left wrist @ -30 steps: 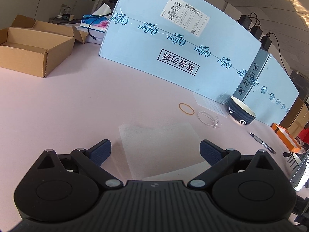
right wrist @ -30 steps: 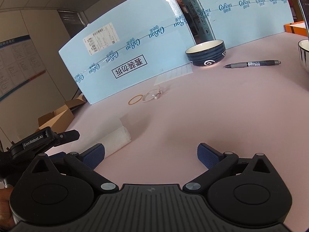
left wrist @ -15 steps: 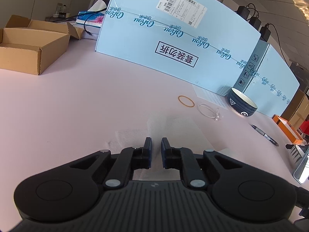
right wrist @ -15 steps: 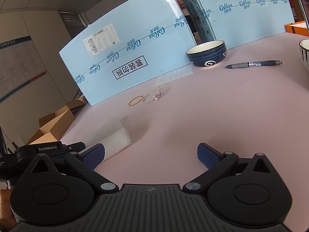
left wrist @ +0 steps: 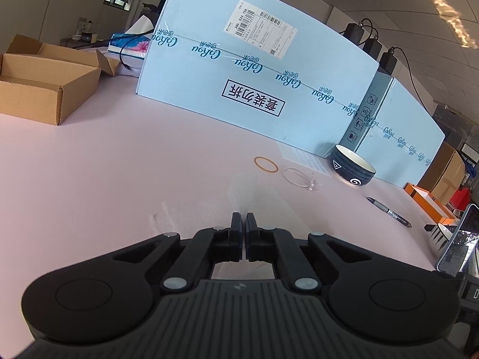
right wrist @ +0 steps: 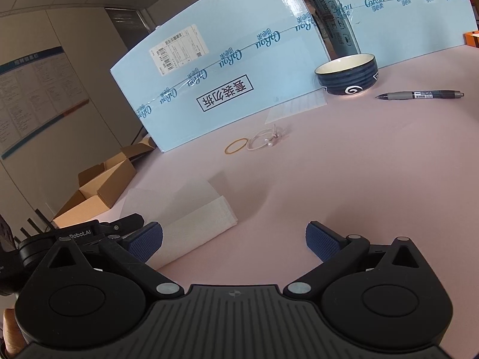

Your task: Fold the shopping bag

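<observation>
Bag: a thin, see-through white shopping bag (right wrist: 191, 218) lies on the pink table (right wrist: 344, 179), partly folded, its upper layer lifted off the flat part near the left tongs
Left tongs: the left tongs (left wrist: 242, 220) are clenched, pads pressed together on a raised edge of the bag, which stands up as a hazy sheet just ahead of the tips
Right tongs: the right tongs (right wrist: 233, 239) are released, blue pads wide apart with bare table between them; the left pad sits just beside the bag's near end, and contact cannot be judged
Near the bag: a rubber band (left wrist: 265, 164) and a white hair tie with small beads (left wrist: 299, 178) lie side by side on the table beyond the bag
Farther out: a dark blue bowl (left wrist: 353, 169) stands by a sheet of paper (right wrist: 296, 107), and a pen (right wrist: 419, 95) lies to its right
Behind: a big light blue carton (left wrist: 254, 80) stands at the back of the table, with a second one beside it
Left side: an open cardboard box (left wrist: 45, 86) rests on the table, well apart from the bag
</observation>
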